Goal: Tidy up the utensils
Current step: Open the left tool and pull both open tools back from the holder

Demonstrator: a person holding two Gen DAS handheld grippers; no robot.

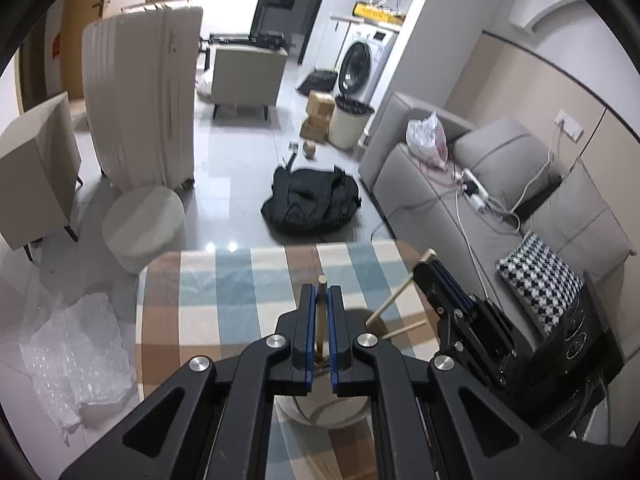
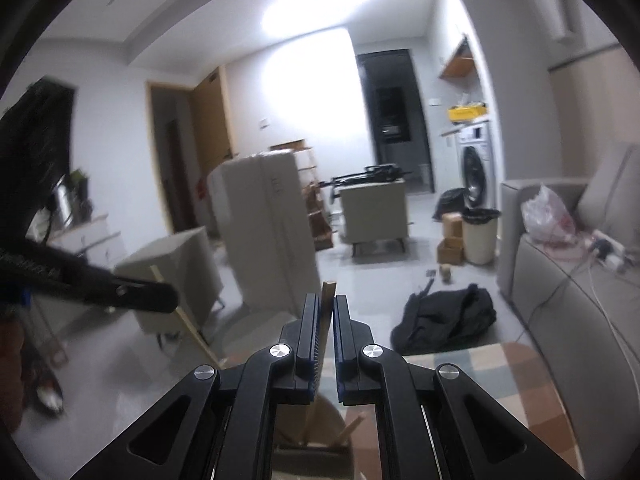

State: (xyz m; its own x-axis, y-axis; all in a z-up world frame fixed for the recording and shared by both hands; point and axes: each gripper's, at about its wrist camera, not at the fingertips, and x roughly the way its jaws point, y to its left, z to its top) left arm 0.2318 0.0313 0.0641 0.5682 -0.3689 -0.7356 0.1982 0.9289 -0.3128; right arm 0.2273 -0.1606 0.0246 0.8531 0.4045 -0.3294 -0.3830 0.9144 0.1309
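Utensils (image 1: 394, 326) in holder (image 1: 320, 410) on table (image 1: 224, 296)

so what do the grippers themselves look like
Both are the same design: matte black linkage arms with triangular cut-outs, round silver pivot bolts, and two flat parallel fingers lined with blue pads. The left gripper and right gripper show no cables or markings, and no sleeves are visible.

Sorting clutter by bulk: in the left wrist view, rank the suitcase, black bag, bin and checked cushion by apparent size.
1. suitcase
2. black bag
3. checked cushion, nearer the camera, so unsure
4. bin
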